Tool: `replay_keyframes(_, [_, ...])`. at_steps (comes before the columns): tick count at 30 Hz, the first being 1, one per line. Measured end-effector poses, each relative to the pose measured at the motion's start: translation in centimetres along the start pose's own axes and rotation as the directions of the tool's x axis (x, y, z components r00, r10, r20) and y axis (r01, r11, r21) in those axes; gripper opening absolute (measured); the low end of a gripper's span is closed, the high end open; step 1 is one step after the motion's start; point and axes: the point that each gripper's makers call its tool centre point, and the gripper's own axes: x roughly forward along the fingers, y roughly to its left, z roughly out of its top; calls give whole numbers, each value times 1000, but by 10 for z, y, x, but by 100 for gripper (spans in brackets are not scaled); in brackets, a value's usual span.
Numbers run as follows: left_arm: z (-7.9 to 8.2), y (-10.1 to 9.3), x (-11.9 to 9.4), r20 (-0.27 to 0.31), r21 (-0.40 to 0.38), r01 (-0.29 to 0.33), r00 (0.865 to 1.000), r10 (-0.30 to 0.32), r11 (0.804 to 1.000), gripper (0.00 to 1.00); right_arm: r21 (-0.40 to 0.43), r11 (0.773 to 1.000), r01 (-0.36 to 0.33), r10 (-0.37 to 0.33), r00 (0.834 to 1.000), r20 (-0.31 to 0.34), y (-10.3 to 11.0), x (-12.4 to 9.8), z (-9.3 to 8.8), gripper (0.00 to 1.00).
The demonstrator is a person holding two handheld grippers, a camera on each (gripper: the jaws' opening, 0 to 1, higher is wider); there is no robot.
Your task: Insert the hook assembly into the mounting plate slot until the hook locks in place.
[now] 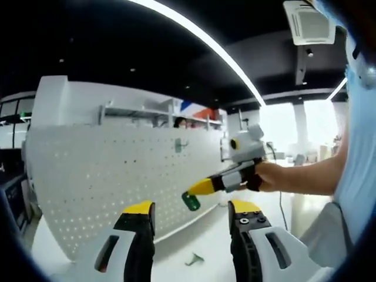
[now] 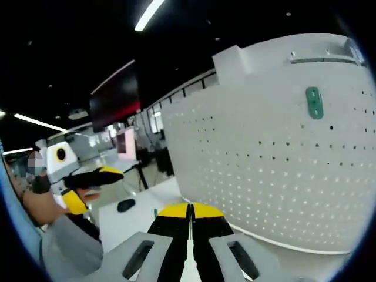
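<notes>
A white pegboard stands upright on a white table. In the left gripper view, the left gripper has its yellow-tipped jaws spread wide with nothing between them; beyond it, the right gripper clamps a small green hook piece just in front of the board. A green mounting plate is fixed high on the board, and another small piece lies on the table. The right gripper view shows that gripper's jaws pressed together, the plate up right, and a dark object on the table.

left tongs jaws apart, right tongs closed, raised
</notes>
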Motion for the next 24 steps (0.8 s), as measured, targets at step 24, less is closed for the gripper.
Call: replay_keyframes(24, [10,-57,9,-26,60,270,963,-269,961,38,-44,910,-413,415,909,45,61,-38,14,0])
